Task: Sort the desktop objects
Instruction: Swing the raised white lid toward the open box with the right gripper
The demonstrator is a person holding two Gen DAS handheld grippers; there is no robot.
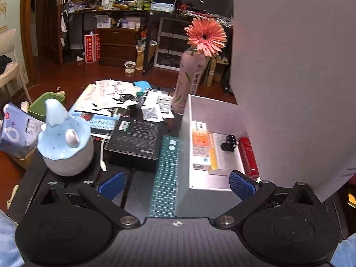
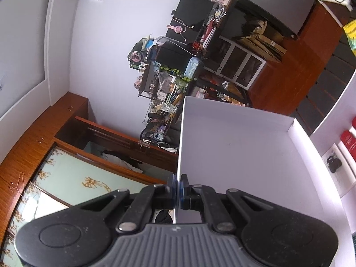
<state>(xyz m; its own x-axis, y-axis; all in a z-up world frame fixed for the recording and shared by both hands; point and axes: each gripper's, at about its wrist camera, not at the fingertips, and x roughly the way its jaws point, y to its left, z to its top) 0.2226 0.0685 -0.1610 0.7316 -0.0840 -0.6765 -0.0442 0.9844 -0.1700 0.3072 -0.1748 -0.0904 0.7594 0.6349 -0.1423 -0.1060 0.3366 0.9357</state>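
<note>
While the left claw (image 1: 176, 183) gapes empty, the right claw (image 2: 178, 189) pinches the plain white lid (image 2: 233, 146) by its thin edge.

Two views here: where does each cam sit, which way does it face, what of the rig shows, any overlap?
Left wrist: on the left hand-held gripper, angled down at the cluttered desk and open white box; blue pads apart, jaws open.
Right wrist: on the right hand-held gripper, rolled sideways, facing the room's wall and shelves; jaws shut on the white lid.
Shared: the lid, red tube, black clip.
</note>
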